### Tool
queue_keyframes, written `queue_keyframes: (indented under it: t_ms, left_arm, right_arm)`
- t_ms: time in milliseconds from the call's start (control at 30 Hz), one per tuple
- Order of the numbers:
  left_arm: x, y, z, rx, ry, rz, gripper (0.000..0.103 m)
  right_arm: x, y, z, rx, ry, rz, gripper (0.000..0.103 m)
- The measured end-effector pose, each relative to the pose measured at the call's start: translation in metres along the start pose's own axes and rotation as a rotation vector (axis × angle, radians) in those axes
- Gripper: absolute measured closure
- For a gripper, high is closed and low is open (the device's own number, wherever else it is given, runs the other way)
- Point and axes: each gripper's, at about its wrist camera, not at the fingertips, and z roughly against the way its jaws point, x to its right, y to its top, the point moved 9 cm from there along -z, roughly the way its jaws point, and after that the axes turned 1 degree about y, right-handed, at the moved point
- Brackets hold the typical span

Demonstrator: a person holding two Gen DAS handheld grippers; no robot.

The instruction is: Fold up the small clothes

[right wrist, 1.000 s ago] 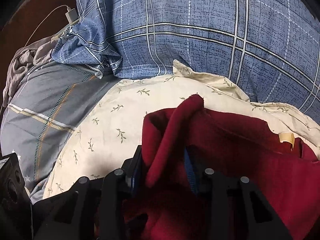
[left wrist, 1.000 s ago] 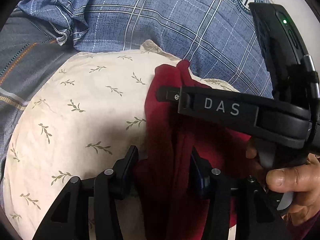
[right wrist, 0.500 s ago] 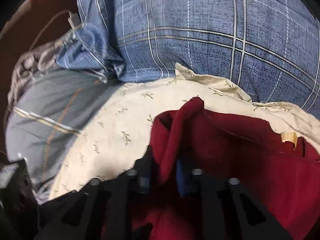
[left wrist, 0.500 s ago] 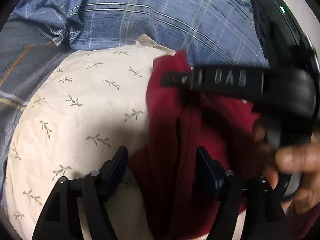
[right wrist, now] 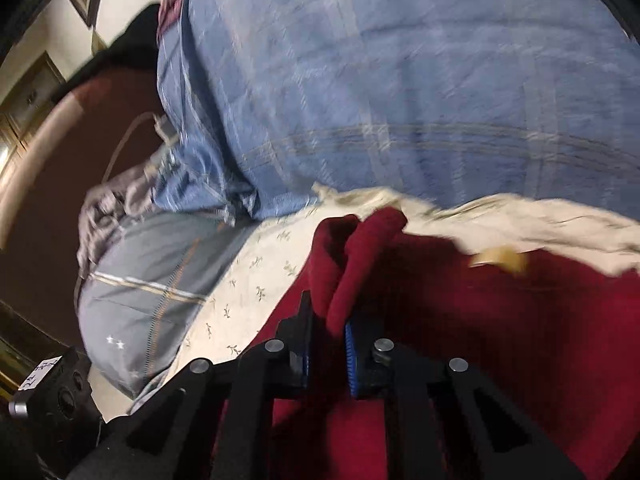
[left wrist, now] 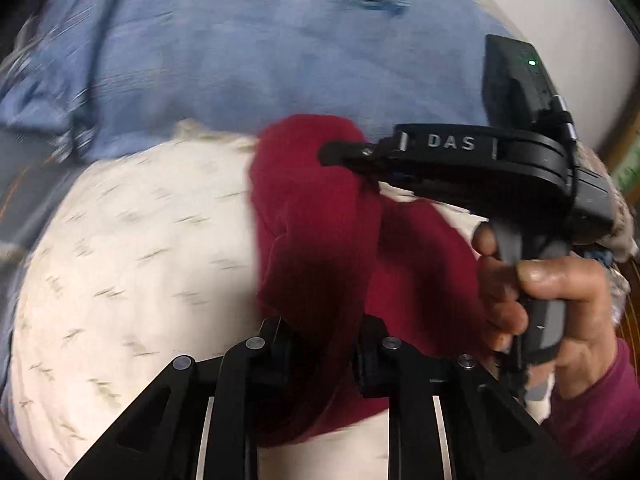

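Observation:
A dark red garment (left wrist: 320,248) lies bunched on a cream pillow with a leaf print (left wrist: 140,260). My left gripper (left wrist: 322,344) is shut on a thick fold of the red garment near its lower edge. My right gripper (right wrist: 329,340) is shut on another fold of the same garment (right wrist: 500,320), which rises between its blue pads. In the left wrist view the right gripper (left wrist: 340,152) comes in from the right and grips the garment's upper end. A tan label (right wrist: 500,258) shows on the garment.
A blue plaid quilt (right wrist: 400,80) lies bunched behind the pillow. A grey pillow with stripes (right wrist: 152,280) is at the left, with a white charger cable (right wrist: 156,128) above it. A dark brown headboard (right wrist: 60,160) stands at the far left.
Both grippers have closed tighter on the red garment and lifted it, bunching it together. Both views are now blurred with motion, and the right wrist view has tilted upward.

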Motion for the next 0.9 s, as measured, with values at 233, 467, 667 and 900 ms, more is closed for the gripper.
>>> queue_keyframes:
  t_ms: [233, 467, 667, 900]
  left_arm:
    - [0.128, 0.006, -0.045, -0.044, -0.074, -0.201, 0.083]
    - [0.173, -0.019, -0.125, -0.148, -0.08, -0.204, 0.081]
    - [0.179, -0.023, -0.096, -0.16, -0.162, -0.228, 0.037]
    - [0.12, -0.034, -0.018, -0.041, -0.011, -0.291, 0.032]
  right_arm:
    - [0.096, -0.001, 0.094, 0.102, -0.108, -0.083, 0.091]
    - [0.196, -0.032, 0.074, 0.06, -0.22, -0.257, 0.091]
    - [0.197, -0.04, 0.083, 0.073, -0.166, -0.33, 0.072]
    - [0.161, -0.077, 0.132, 0.075, -0.119, -0.258, 0.036]
